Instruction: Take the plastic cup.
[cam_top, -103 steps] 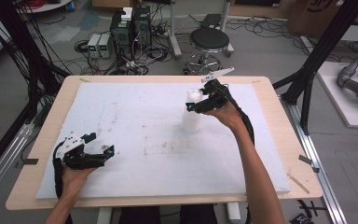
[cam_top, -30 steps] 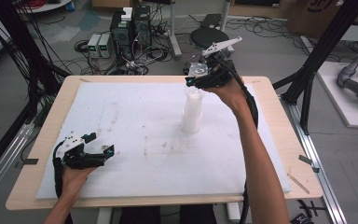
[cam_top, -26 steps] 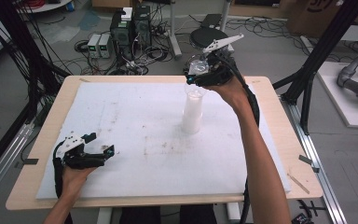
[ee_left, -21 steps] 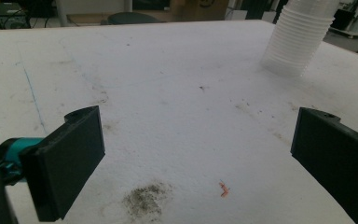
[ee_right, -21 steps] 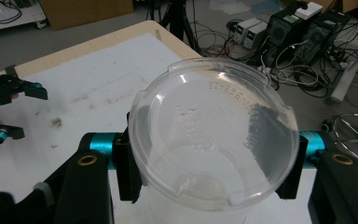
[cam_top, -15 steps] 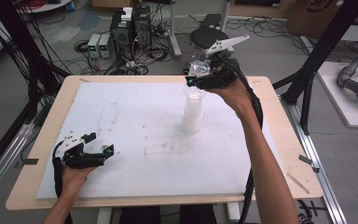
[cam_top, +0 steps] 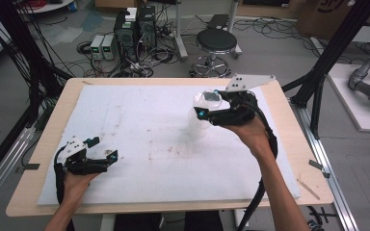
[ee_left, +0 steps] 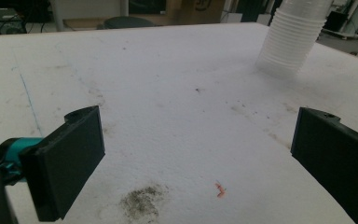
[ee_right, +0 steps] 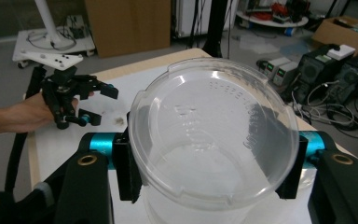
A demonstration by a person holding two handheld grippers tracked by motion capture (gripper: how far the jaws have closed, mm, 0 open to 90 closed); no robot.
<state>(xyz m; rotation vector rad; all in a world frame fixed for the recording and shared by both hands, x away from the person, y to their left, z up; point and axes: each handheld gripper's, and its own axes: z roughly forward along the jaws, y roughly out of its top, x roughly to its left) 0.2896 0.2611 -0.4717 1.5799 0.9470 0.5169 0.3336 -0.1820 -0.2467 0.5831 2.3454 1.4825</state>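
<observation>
Both tongs we describe from the near edge outward. We see the left gripper [cam_top: 107, 156] at about 8 o'clock on the table [cam_top: 289, 144], low over the white mat [cam_top: 139, 120]; its jaws stand wide apart with nothing between them, and in the left gripper view they frame only bare mat with a dark smudge [ee_left: 142, 201] and a small red speck [ee_left: 221, 189].

Farther, at about 1 o'clock, the right gripper [cam_top: 206, 107] is raised above the mat. Its jaws are clenched on a clear plastic cup [cam_top: 207, 100], one jaw on each side of the wall. In the right gripper view the cup [ee_right: 216, 135] is between the jaws and its round mouth faces the camera, so we judge that its long axis runs roughly along the jaws and the open end is turned toward the hand.

Just below the held cup, the stack of cups [cam_top: 197, 122] stands upright on the mat, its long axis vertical. We cannot tell whether the held cup touches the top of the stack. In the left gripper view the stack [ee_left: 291, 39] rises at about 1 o'clock.
</observation>
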